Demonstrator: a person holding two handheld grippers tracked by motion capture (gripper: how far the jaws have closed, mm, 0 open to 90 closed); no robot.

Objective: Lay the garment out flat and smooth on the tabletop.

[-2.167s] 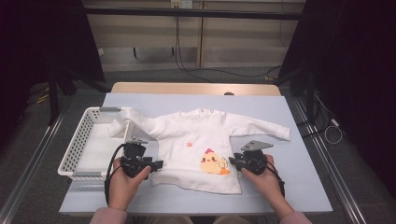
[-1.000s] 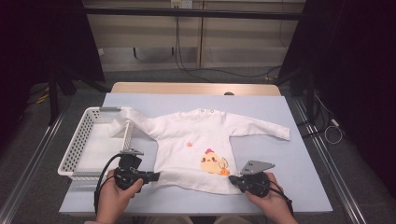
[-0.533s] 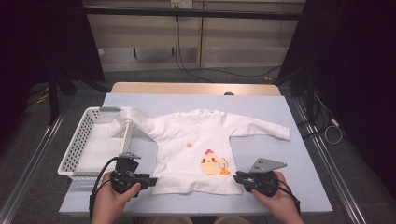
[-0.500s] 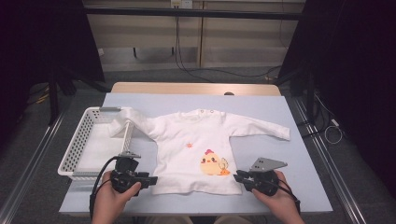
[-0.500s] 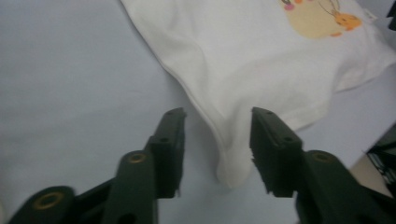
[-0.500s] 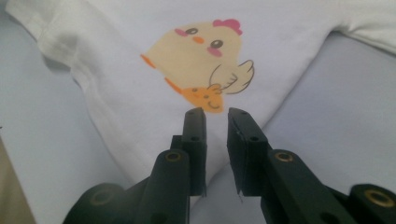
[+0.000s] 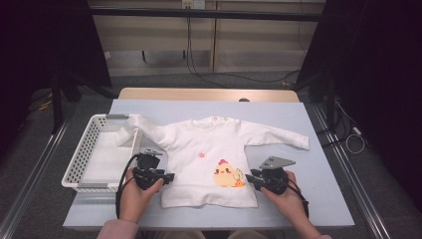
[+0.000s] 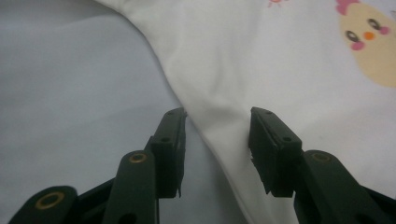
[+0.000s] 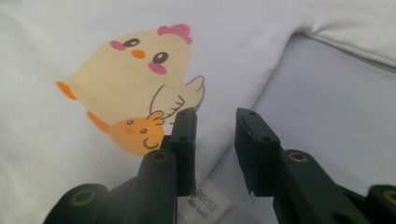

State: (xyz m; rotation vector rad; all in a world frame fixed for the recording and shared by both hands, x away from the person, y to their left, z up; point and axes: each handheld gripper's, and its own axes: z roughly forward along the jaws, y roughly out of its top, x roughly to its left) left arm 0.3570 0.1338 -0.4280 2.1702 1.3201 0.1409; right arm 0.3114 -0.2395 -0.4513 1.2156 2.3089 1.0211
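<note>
A white long-sleeved baby shirt (image 7: 209, 149) with a chick print (image 7: 226, 174) lies flat on the blue-grey table (image 7: 318, 174). My left gripper (image 7: 169, 177) rests at the shirt's left side. Its jaws have just been opening, then closed a little. In the left gripper view the left gripper (image 8: 217, 116) is open and the shirt's side edge (image 8: 261, 60) lies loose between the jaws. My right gripper (image 7: 250, 178) rests at the shirt's right side; its jaws have just been opening. The right gripper (image 9: 215, 114) is open over the shirt's edge beside the chick print (image 9: 135, 65), above a sewn label (image 9: 205, 203).
A white mesh basket (image 7: 79, 154) stands at the table's left, with the shirt's left sleeve (image 7: 132, 132) draped over its rim. The other sleeve (image 7: 278, 137) stretches to the right. Bare table lies beyond the collar and at the right.
Both hands have moved a little away from the table's front edge, up along the shirt's sides. The shirt has stayed in place.
</note>
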